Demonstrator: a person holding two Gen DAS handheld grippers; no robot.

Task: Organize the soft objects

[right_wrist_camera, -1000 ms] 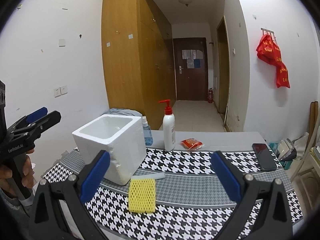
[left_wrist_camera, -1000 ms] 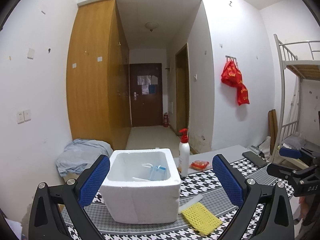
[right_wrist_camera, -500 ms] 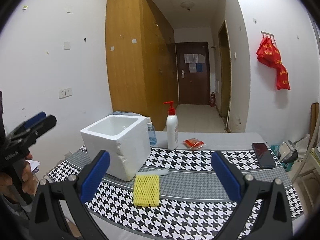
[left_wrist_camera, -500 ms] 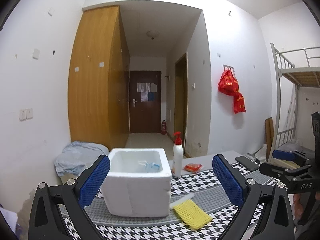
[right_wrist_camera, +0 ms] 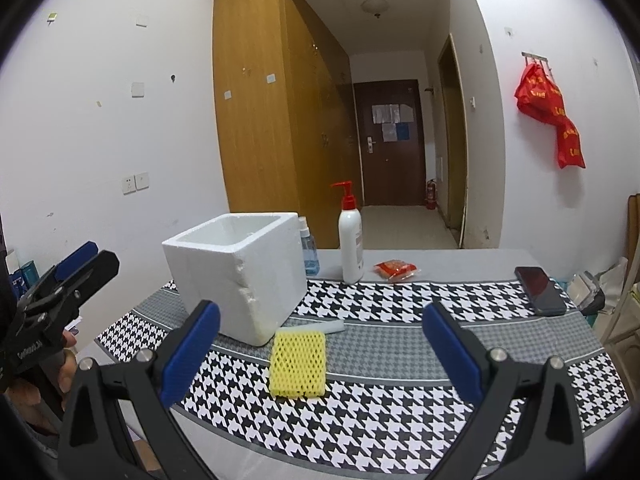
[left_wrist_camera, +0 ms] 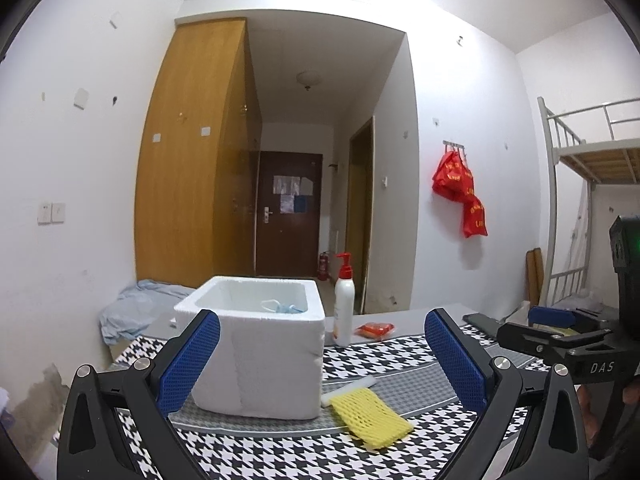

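Both grippers have been drawn back and tilted upward since a second ago, so the table is seen lower and farther off in each view. On the left stands the white foam box (right_wrist_camera: 240, 272), with a blue face mask (left_wrist_camera: 286, 307) already lying inside. Just right of its near corner lies the yellow foam net sleeve (right_wrist_camera: 297, 364), flat on the houndstooth cloth (right_wrist_camera: 420, 400), its long axis running near to far in the right wrist view; a white foam strip (right_wrist_camera: 320, 326) is seen touching its far end. The sleeve sits ahead of and below the right gripper (right_wrist_camera: 320, 356), left of centre between its widely parted, empty jaws (the nearer tool, by judgement). The left gripper (left_wrist_camera: 322, 364) is likewise spread wide and empty.
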